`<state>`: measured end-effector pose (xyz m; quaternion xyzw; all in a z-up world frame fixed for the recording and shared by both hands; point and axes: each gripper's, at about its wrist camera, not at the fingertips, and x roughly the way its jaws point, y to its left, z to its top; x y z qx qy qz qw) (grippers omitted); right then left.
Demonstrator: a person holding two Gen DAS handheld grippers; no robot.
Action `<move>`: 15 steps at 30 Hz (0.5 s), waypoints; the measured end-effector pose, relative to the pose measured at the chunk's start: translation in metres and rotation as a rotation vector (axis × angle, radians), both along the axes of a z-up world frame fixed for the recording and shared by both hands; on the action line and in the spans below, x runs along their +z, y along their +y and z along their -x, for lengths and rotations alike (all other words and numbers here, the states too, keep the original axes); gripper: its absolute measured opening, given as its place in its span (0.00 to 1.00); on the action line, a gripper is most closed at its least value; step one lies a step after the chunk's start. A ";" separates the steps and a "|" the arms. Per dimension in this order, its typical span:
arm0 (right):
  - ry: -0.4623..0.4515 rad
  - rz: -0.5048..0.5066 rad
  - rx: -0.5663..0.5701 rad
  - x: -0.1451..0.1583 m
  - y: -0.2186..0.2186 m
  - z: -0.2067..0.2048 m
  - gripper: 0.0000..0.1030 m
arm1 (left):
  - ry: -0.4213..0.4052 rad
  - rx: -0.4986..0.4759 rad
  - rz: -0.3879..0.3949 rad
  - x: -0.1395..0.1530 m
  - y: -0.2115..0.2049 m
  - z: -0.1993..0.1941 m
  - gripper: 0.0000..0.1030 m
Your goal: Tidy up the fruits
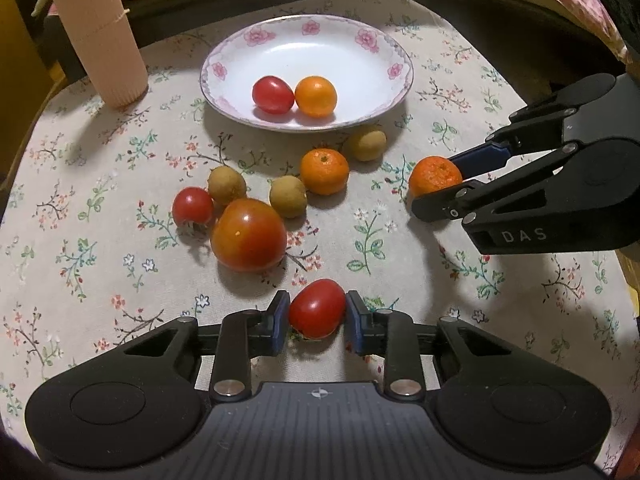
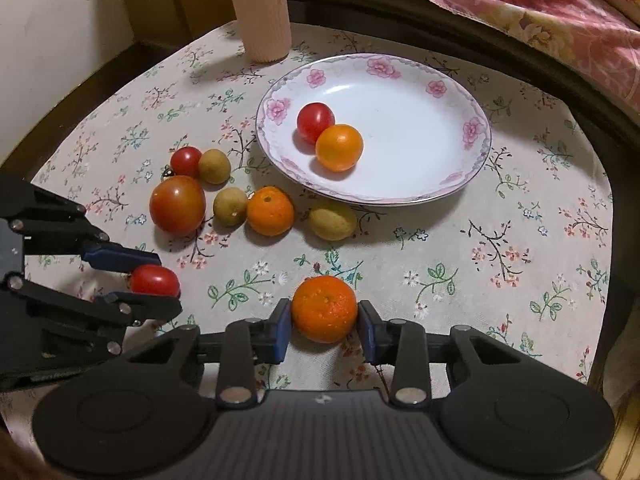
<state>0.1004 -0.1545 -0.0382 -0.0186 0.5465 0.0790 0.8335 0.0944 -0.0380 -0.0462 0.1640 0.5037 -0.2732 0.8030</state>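
A white plate with pink flowers (image 1: 372,52) (image 2: 440,160) holds a small red tomato (image 1: 273,95) and a mandarin (image 1: 316,96). My left gripper (image 1: 317,306) (image 2: 158,282) is shut on a small red tomato (image 1: 317,309) (image 2: 155,280) on the cloth, one blue pad on each side. My right gripper (image 2: 324,314) (image 1: 438,186) is shut on a mandarin (image 2: 324,308) (image 1: 435,176) that also rests on the cloth. Loose between them and the plate lie a big tomato (image 1: 249,235), a small tomato (image 1: 193,206), another mandarin (image 1: 324,171) and three tan longans (image 1: 288,196).
A floral cloth (image 1: 100,240) covers the round table. A tall ribbed beige cylinder (image 1: 98,32) (image 2: 260,8) stands at the back left of the plate. Pink patterned fabric (image 2: 520,12) hangs beyond the table's far dark rim.
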 end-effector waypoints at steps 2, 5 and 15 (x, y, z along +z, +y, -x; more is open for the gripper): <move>-0.006 -0.003 -0.004 0.002 0.000 0.000 0.34 | -0.006 0.001 0.005 0.002 -0.001 -0.001 0.36; -0.015 -0.007 -0.001 0.005 0.001 0.000 0.34 | -0.015 0.005 0.006 0.003 -0.003 -0.002 0.36; -0.016 -0.018 0.005 0.010 0.003 0.002 0.34 | -0.038 0.015 0.009 0.008 -0.005 -0.005 0.36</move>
